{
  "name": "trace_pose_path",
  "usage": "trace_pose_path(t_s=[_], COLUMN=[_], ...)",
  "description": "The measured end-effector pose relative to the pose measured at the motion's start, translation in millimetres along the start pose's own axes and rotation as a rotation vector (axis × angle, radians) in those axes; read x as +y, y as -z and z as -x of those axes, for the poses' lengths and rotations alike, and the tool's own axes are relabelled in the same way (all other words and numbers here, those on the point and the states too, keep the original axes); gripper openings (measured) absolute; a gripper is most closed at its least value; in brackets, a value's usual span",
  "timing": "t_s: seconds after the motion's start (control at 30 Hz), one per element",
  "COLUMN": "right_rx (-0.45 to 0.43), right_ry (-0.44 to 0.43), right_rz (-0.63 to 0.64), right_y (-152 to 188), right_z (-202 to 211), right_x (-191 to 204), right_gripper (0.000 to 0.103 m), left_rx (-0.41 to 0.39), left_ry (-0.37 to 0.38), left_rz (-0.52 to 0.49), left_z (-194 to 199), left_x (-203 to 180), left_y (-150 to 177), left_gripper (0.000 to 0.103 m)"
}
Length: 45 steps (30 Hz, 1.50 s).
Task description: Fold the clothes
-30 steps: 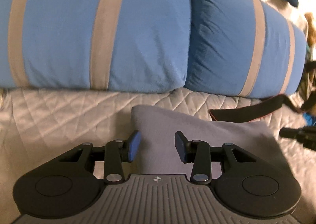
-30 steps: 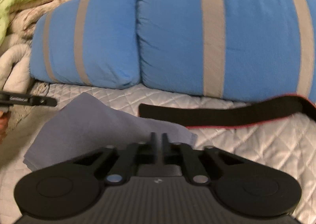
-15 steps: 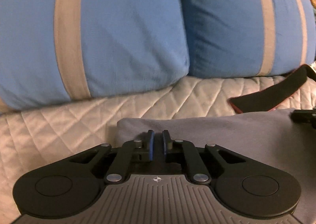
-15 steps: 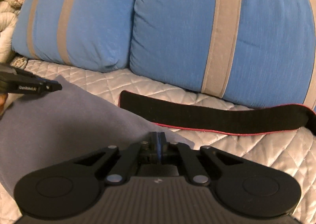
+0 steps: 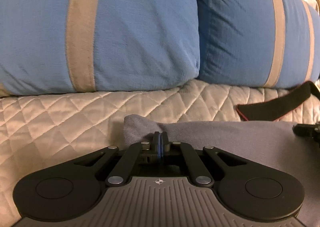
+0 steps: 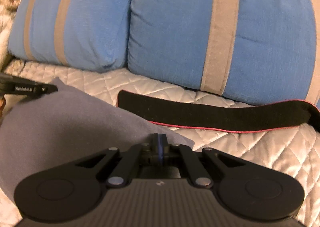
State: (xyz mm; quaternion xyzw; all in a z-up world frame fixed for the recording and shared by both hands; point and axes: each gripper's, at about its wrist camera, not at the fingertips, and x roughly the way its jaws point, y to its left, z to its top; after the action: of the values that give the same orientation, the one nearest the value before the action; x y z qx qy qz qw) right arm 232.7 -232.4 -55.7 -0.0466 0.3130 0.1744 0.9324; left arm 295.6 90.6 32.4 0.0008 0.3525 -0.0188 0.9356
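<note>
Both claws, left claw (image 5: 159,143) and right claw (image 6: 159,145), clenched on grey cloth (image 6: 60,127) corners near the pillows (image 5: 120,37). Mid-fold, I'd judge. Next: lift together, carry away from pillows.

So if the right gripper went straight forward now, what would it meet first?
Probably the long black fabric strap with red edging, lying on the quilted cover just beyond the right gripper; depth is unclear.

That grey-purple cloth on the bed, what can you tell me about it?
The grey cloth is a soft, matte, plain garment, folded at least once, lying on the quilted bedspread. The left hand-held gripper pinches its raised far-left corner; the right hand-held gripper is shut on its far-right corner. A black strap lies just beyond it; whether they touch is unclear.
</note>
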Motion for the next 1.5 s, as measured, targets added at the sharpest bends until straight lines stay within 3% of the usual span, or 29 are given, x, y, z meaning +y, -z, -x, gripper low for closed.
trace_pose_path(t_s=[0.27,0.4,0.5,0.63,0.8,0.97,1.1,1.23,1.37,1.5], right_rx=[-0.055,0.000,0.079,0.069,0.001,-0.078,-0.087,-0.046,0.000,0.029], right_ry=[0.013,0.038,0.057,0.054,0.044,0.073,0.087,0.094,0.099,0.101], right_rz=[-0.010,-0.007,-0.011,-0.023,-0.012,-0.031,-0.033,-0.014,0.003,0.009], right_y=[5.1,17.7,29.4,34.2,40.8,43.3,54.8,65.4,72.5,78.1], right_z=[46.4,51.2,37.6,32.7,37.3,71.0,94.3,98.5,91.6,86.5], right_x=[11.8,20.3,19.8,16.4,13.4,18.1,27.0,34.4,37.4,39.1], right_gripper=[0.002,0.002,0.002,0.004,0.009,0.003,0.003,0.003,0.002,0.003], left_rx=[-0.063,-0.041,0.018,0.100,0.080,0.011,-0.020,0.020,0.115,0.128], left_ry=[-0.044,-0.032,-0.040,-0.024,0.007,0.011,0.023,-0.001,-0.037,-0.035], left_rz=[-0.045,-0.041,-0.059,0.003,0.069,0.092,0.058,-0.007,0.004,0.002], left_z=[69.2,88.4,80.6,61.5,61.4,98.7,125.0,129.2,116.6,111.0], left_x=[-15.4,-21.3,-26.3,-21.4,-10.5,-9.9,-22.2,-32.8,-30.0,-27.8], left_y=[11.0,29.7,43.0,51.8,53.6,59.5,68.3,79.5,90.2,97.1], left_gripper=[0.001,0.001,0.001,0.001,0.001,0.001,0.001,0.001,0.001,0.001])
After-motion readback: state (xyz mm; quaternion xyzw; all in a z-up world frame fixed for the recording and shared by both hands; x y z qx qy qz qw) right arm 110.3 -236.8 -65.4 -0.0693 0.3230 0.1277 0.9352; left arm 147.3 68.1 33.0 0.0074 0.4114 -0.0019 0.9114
